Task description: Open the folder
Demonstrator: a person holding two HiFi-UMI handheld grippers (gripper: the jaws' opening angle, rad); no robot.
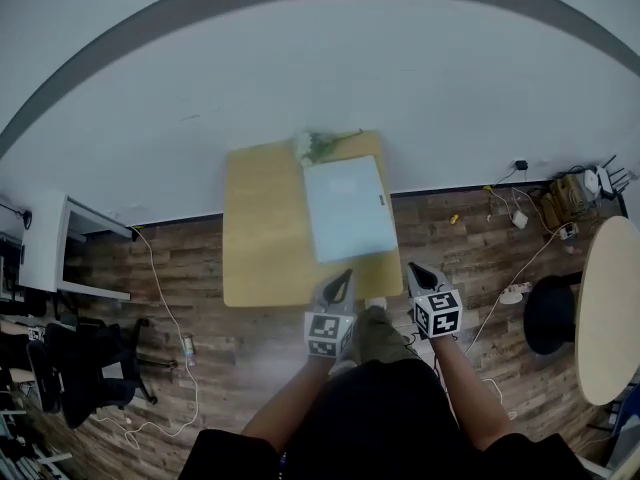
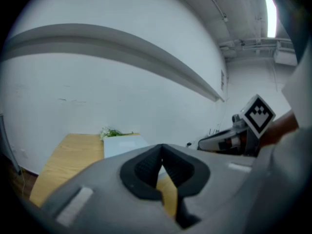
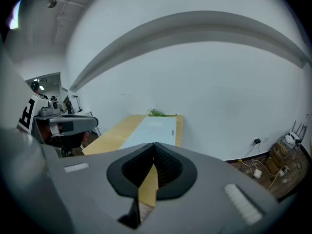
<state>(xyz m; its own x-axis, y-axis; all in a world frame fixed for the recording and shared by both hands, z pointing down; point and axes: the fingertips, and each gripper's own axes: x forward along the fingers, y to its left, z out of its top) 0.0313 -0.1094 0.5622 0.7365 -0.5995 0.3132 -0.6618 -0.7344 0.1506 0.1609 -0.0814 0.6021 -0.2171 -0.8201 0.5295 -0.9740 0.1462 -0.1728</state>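
A pale blue folder (image 1: 348, 208) lies closed and flat on the right half of a wooden table (image 1: 262, 228), its contents hidden, with a green sprig (image 1: 318, 145) at its far corner. The left gripper (image 1: 341, 281) and right gripper (image 1: 417, 272) hover at the table's near edge, both clenched and empty

Head view overhead, gripper views share table (image 1: 260, 218)
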